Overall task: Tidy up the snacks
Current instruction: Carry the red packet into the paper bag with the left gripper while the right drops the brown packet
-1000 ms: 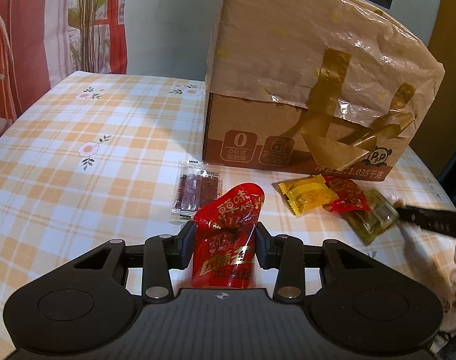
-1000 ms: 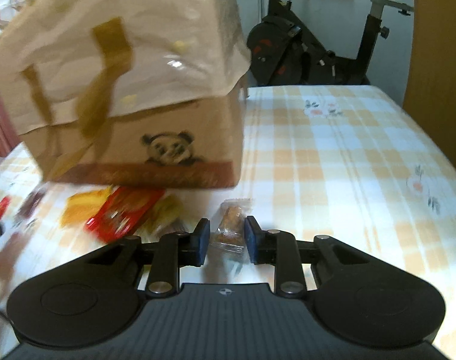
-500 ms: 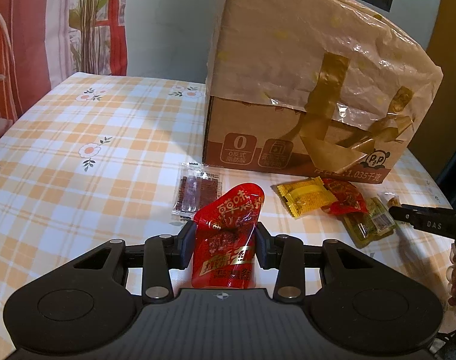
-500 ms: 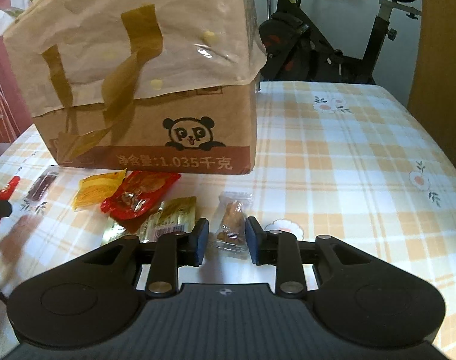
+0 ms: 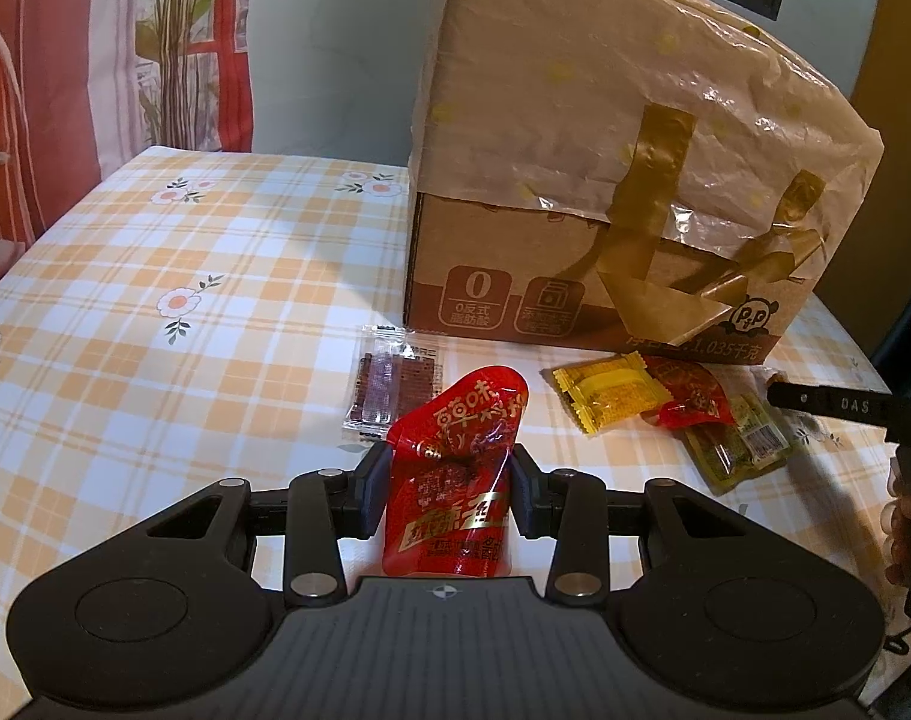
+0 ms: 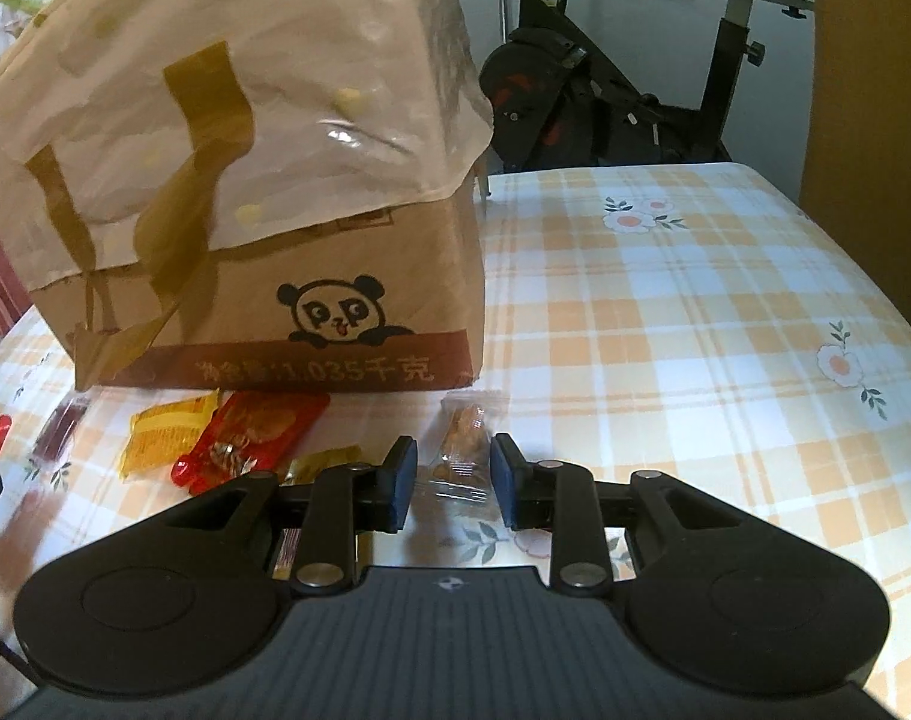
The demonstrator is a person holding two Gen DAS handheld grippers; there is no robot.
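Two tools work the desk (image 5: pixel 155 276). The left tool (image 5: pixel 448 489) clamps a red packet (image 5: pixel 455 480) upright — box (image 5: pixel 575 276) at 12 o'clock. The right tool (image 6: pixel 452 483) straddles a clear nut packet (image 6: pixel 463 450), its pads not quite touching — other snacks (image 6: pixel 215 438) lie at 10 o'clock.

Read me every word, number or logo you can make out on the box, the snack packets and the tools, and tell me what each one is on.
"0" in a square badge, small print under it blurred: cardboard box.
"1.035千克", characters before it blurred: band along the box's foot.
Panda logo with "P P" as eyes: box front.
"DAS": finger of the right tool.
Gold characters, too crumpled to read surely: red packet in the left tool.
Barcode label, too small: green packet.
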